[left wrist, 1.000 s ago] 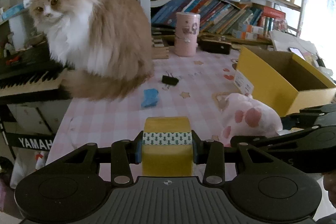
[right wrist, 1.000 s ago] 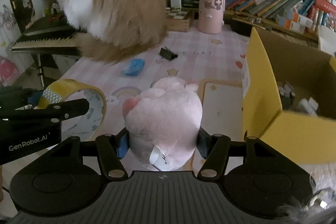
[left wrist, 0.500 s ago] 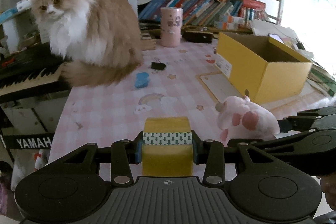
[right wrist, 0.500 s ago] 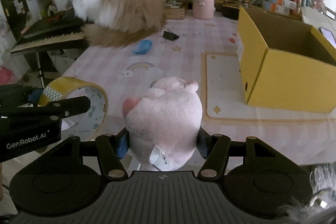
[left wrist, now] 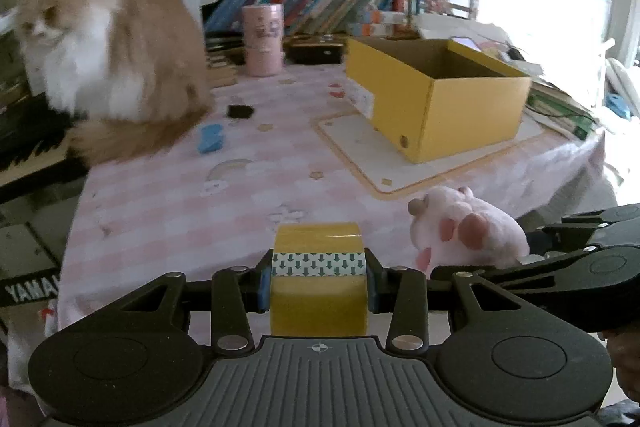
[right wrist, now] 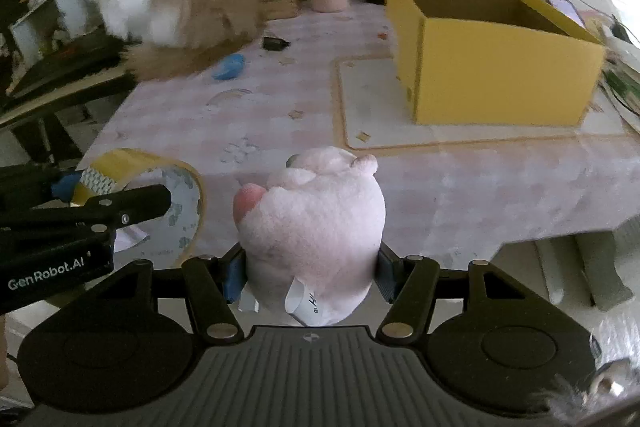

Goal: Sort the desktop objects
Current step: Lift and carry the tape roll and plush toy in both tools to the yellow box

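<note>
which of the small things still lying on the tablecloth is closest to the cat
The blue eraser-like piece, lying just off the cat's tail. The black binder clip sits farther back, toward the pink cup.

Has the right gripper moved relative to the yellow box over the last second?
Yes. The right gripper, shut on the pink plush toy, has pulled back toward the near table edge; the yellow box now sits farther off, fully in view.

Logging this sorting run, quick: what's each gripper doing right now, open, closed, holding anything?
Left gripper: closed on the yellow tape roll.
Right gripper: closed on the pink plush toy.
</note>
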### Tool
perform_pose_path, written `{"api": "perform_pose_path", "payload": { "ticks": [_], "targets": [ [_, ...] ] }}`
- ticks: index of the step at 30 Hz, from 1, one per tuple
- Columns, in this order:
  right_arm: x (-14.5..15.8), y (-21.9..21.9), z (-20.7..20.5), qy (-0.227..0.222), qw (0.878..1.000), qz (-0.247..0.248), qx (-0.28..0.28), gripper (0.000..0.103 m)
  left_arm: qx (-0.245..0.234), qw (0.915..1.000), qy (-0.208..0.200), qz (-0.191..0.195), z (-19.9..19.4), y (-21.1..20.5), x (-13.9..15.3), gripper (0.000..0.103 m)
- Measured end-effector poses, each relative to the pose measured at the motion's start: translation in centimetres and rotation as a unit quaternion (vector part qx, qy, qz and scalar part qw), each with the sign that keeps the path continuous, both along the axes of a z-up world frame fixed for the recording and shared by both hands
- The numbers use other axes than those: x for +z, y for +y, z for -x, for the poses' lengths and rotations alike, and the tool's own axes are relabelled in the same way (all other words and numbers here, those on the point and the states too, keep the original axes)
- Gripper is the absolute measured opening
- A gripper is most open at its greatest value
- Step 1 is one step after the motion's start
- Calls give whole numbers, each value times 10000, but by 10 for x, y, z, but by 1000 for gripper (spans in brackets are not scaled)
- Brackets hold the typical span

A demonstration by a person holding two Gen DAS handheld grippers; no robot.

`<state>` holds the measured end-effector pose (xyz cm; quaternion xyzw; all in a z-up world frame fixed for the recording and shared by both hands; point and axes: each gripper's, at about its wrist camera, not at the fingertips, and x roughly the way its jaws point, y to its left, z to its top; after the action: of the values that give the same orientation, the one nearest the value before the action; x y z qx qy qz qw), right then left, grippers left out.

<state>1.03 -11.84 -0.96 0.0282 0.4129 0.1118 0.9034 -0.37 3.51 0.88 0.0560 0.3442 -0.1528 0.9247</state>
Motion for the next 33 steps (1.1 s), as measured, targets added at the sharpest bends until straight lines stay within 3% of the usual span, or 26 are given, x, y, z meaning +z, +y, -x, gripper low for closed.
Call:
{"api": "perform_pose_path", "payload": {
  "ticks": [21, 33],
  "targets": [
    [-1, -70, 37, 147, 9918, 62, -1268, 59, -1355, 9908, 51, 4, -10, -73, -3, 40],
    [0, -103, 29, 171, 9879, 48, -1543, 59, -1635, 9865, 43, -23, -22, -111, -4, 40]
  ]
}}
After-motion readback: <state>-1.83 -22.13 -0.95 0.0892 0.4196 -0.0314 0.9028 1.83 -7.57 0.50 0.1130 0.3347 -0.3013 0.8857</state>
